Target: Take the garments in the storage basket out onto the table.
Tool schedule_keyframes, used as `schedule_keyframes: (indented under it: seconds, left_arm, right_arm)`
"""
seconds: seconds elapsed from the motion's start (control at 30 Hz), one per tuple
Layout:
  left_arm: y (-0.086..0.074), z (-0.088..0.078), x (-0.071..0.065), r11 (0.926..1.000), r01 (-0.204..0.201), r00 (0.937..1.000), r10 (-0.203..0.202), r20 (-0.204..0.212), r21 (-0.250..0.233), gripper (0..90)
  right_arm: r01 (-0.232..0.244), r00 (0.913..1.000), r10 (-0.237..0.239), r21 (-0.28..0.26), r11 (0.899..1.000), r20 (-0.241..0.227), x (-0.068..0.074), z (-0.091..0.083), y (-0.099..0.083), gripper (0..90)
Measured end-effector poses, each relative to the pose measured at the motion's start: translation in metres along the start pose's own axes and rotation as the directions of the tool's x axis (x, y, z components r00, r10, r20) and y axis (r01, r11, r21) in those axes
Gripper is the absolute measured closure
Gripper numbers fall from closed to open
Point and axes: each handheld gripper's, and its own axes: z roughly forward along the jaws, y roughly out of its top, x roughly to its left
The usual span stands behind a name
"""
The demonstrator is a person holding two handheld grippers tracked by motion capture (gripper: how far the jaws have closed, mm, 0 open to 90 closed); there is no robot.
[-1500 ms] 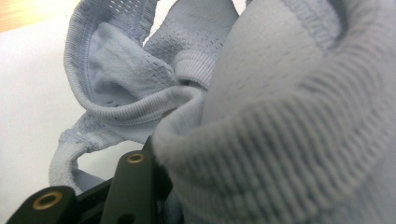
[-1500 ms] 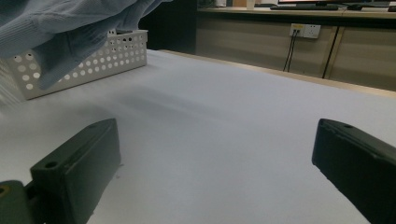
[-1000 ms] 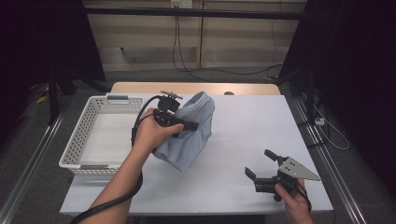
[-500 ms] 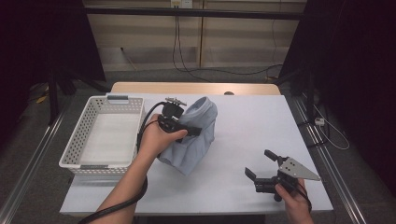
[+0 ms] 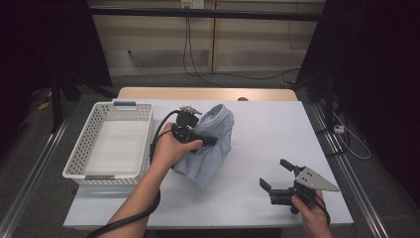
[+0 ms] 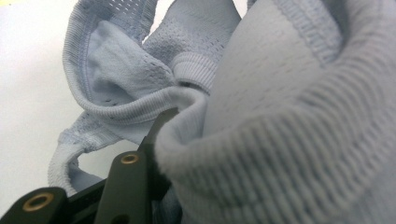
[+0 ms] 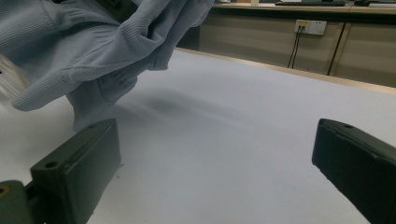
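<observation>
A pale blue knit garment (image 5: 213,141) hangs from the left tongs (image 5: 210,141) above the white desk (image 5: 257,129), just right of the white perforated basket (image 5: 111,141). In the high view it forms 1 long bundle whose long axis runs on a slant: the upper end, a rounded bulge of cloth, points away from the person and slightly right, while the lower end, a drooping corner, points toward the person's side and meets the desk or hangs just over it; which of the 2 cannot be told. The left tongs reach in from the basket side and are clamped on a fold of the garment about midway along it. In the left gripper view, a ribbed hem (image 6: 154,109) wraps over 1 dark jaw and thick ribbed cloth covers where the other would be. In the right gripper view, the garment (image 7: 98,42) hangs at the upper left, with its lowest folds down by the desk surface. The right tongs (image 5: 277,178) sit low over the near right part of the desk, well apart from the garment, jaws spread wide with nothing between them, pointing toward the garment.
</observation>
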Motion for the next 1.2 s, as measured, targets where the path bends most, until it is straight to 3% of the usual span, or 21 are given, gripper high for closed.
schedule_keyframes:
  seconds: [0.53, 0.63, 0.7, 0.73, 0.8, 0.93, 1.03, 1.2]
  left_arm:
    - [0.0005, 0.0007, 0.0002, 0.9999, -0.014, 0.9999, 0.014, -0.008, -0.001, 48.8]
    - [0.002, -0.0014, 0.0, 0.9994, -0.013, 0.9999, 0.013, -0.002, -0.032, 50.3]
    - [0.0046, -0.0055, 0.0002, 0.997, 0.024, 0.9991, -0.021, 0.037, -0.074, 57.9]
    - [0.006, -0.0065, -0.0005, 0.9969, 0.019, 0.9992, -0.017, 0.036, -0.076, 57.5]
    - [0.007, -0.0061, -0.0027, 0.9991, -0.018, 0.9998, 0.018, 0.007, -0.038, 57.6]
    - [0.0041, -0.0047, -0.0009, 0.9993, 0.01, 0.9997, -0.009, 0.021, -0.036, 59.4]
    - [0.0, -0.0025, 0.0037, 0.9988, 0.025, 0.9996, -0.024, 0.011, -0.041, 57.5]
    - [-0.0025, -0.001, 0.0061, 0.9996, 0.007, 0.9998, -0.007, -0.019, -0.028, 47.6]
  right_arm:
    - [-0.005, 1.0, 0.005, 0.004, 1.0, -0.003, -0.0002, 0.0016, -0.0005, 0.9]
    - [-0.003, 1.0, 0.003, 0.004, 1.0, -0.006, 0.0002, 0.0023, -0.0005, 0.9]
    - [-0.002, 1.0, 0.002, 0.005, 1.0, -0.008, 0.0004, 0.0026, -0.0006, 0.9]
    - [0.0, 1.0, 0.0, 0.006, 1.0, -0.009, 0.0004, 0.0027, -0.0005, 0.9]
    - [-0.001, 1.0, 0.001, 0.005, 1.0, -0.009, 0.0006, 0.0028, -0.0006, 0.9]
    - [0.0, 1.0, 0.0, 0.004, 1.0, -0.009, 0.0006, 0.0023, -0.0005, 0.9]
    - [-0.001, 1.0, 0.001, 0.005, 1.0, -0.006, 0.0006, 0.0018, -0.0005, 0.9]
    - [-0.001, 1.0, 0.001, 0.007, 1.0, -0.006, 0.0011, 0.0018, -0.0004, 0.9]
